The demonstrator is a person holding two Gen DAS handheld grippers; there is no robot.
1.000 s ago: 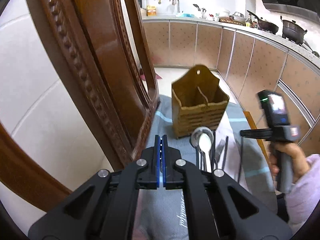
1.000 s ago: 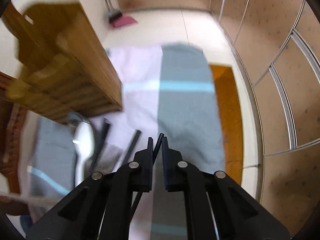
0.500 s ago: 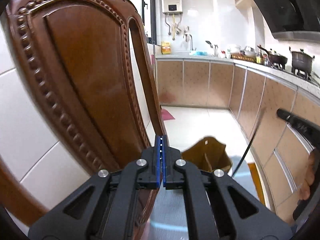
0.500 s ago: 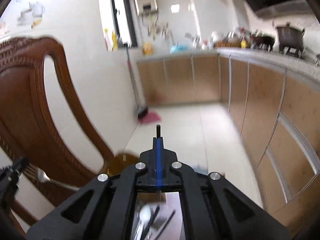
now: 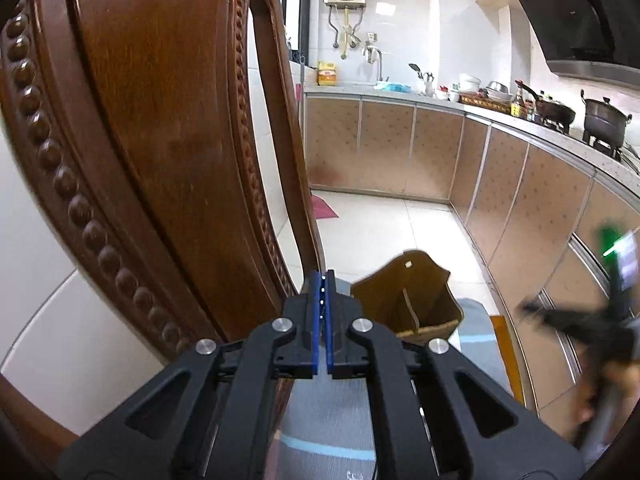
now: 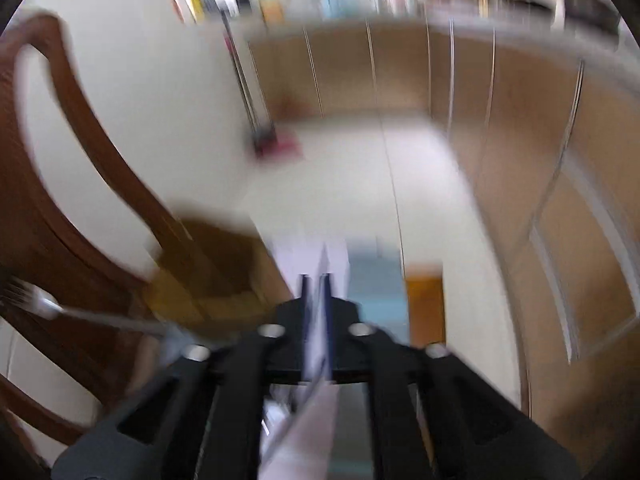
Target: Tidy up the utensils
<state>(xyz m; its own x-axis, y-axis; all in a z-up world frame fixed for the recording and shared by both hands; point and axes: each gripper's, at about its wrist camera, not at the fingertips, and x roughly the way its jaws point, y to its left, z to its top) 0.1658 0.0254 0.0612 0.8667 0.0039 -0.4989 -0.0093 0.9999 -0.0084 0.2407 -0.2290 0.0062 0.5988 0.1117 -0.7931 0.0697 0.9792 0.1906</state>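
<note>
A brown wooden utensil holder with two compartments stands on a grey and white cloth beside the chair. My left gripper is shut and empty, raised above the cloth to the left of the holder. My right gripper shows blurred; its jaws stand slightly apart and I see nothing between the tips. It also shows at the right of the left wrist view, blurred. The holder lies left of it. A fork shows at the far left of the right wrist view; its handle runs under the left gripper.
A carved brown chair back rises close on the left. Kitchen cabinets and a counter with pots run along the back and right. A strip of orange surface shows right of the cloth.
The right gripper swung down fast and the thin black utensil it held no longer shows between its tips. The left gripper has tilted slightly down, showing more of the holder.
</note>
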